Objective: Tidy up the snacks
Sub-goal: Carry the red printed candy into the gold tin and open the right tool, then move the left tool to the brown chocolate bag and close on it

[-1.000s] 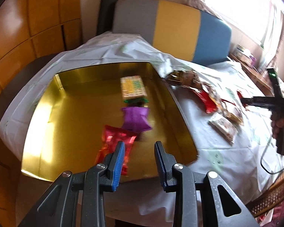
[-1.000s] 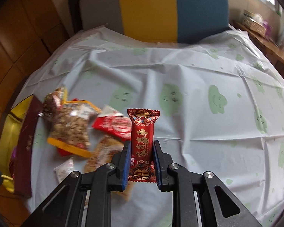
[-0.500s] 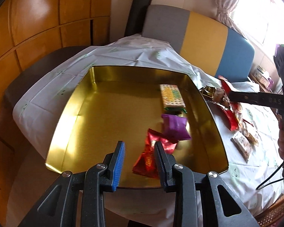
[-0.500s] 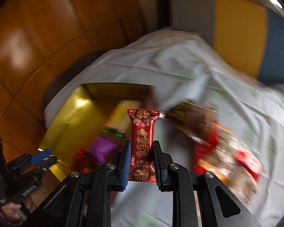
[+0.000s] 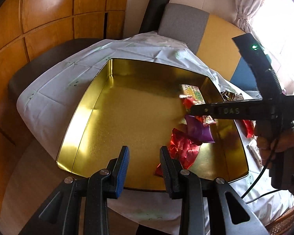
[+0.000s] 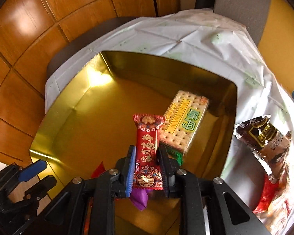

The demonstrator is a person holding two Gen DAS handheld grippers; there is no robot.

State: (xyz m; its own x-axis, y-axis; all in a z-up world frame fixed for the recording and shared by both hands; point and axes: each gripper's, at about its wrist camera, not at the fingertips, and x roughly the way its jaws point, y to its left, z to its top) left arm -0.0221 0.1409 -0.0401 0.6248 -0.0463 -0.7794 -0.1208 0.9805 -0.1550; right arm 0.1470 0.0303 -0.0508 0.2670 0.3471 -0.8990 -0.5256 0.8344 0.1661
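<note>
The red candy (image 6: 148, 152) is clamped upright in the right hand-held gripper (image 6: 147, 168) above the gold tin (image 6: 72, 105), near its right wall, beside the cracker pack (image 6: 184, 125). It should be lowered before release. The left hand-held gripper (image 5: 144, 162) is held apart, empty, over the tin's near edge.

Black tongs (image 5: 144, 163) – blue pads (image 5: 123, 166), silver screws (image 5: 104, 172)

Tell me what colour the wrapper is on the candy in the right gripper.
Red with gold characters on the candy; the right wrist view shows it best.
</note>
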